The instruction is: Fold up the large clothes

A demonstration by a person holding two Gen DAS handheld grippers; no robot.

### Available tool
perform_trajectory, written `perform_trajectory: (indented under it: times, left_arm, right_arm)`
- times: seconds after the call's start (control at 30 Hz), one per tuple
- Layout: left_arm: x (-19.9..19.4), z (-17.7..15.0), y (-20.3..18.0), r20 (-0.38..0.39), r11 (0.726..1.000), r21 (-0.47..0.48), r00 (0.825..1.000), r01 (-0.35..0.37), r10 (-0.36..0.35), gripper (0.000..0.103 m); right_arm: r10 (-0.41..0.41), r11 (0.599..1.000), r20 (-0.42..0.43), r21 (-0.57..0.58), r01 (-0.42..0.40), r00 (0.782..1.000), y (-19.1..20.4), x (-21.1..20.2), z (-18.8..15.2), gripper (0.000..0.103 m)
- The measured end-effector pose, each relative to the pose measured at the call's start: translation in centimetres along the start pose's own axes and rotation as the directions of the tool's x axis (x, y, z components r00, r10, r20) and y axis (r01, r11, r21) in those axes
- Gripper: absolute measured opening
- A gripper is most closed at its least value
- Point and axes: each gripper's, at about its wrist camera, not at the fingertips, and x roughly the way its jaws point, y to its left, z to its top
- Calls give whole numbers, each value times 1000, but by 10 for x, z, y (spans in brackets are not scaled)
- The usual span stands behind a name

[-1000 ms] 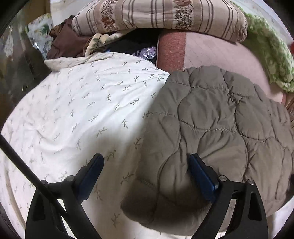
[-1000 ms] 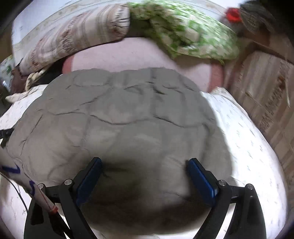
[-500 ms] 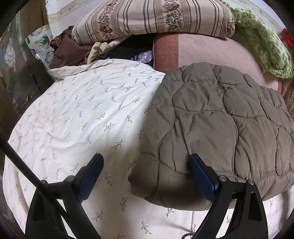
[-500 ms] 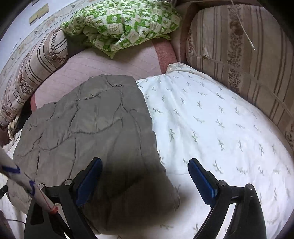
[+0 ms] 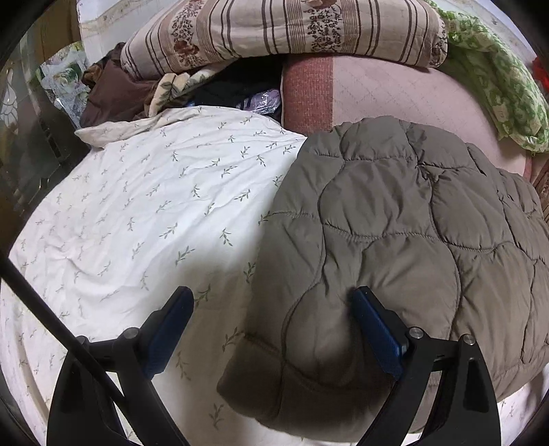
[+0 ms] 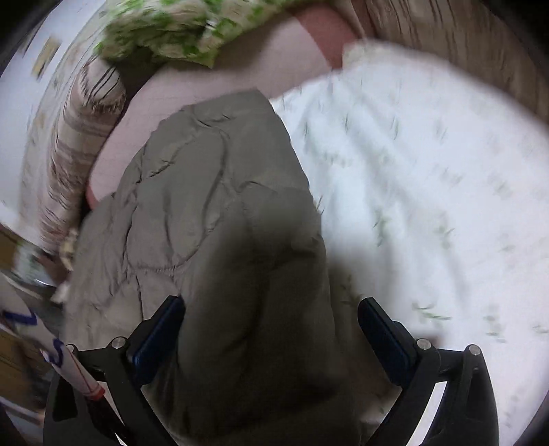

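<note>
A folded olive quilted jacket lies on the white leaf-print bed sheet. My left gripper stands open over the jacket's near left corner. Its right finger rests against the padding and its left finger hangs above the bare sheet. In the blurred right wrist view the jacket runs away from me, with the sheet on its right. My right gripper is over the jacket's near right edge. Its jaws are opening wide, with fabric below and between them, and the pads are not pressing on it.
A striped floral quilt and a green patterned blanket lie at the bed's head on a pink pad. Dark clothes are heaped at the far left. A striped cushion borders the right side.
My right gripper has swung from over the jacket's middle to its right edge, rolling and sinking lower. The left gripper is back where it was, with the jacket unmoved.
</note>
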Motion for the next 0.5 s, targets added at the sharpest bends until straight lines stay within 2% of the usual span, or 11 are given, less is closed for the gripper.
perform_trajectory:
  times: [0.07,0.2,0.27,0.33,0.4,0.47,0.5]
  left_arm:
    - [4,2,1,-6,1000,-1,1000,9,-9,94]
    - [15,3,7,-39,998,-19,997,64,-65,94]
    - [25,4,16,-70,991,-66,990,120,-124,98]
    - [36,4,27,-100,975,-118,975,187,-199,101]
    - [52,2,44,-138,932,-209,935,296,-328,102]
    - [74,-3,62,-161,846,-326,857,422,-490,103]
    - [82,-7,67,-160,807,-365,822,465,-546,103]
  right_arm:
    - [37,999,-20,9,-37,999,-4,6,3,103]
    - [50,998,-36,-29,-51,998,2,11,6,103]
    - [70,997,-47,-30,-71,996,2,14,7,103]
    - [90,995,-60,-30,-92,994,1,16,11,103]
    - [104,994,-73,-38,-107,992,-1,17,13,103]
    - [118,992,-82,-43,-122,990,-3,17,15,103]
    - [123,991,-84,-45,-127,989,-2,18,16,103]
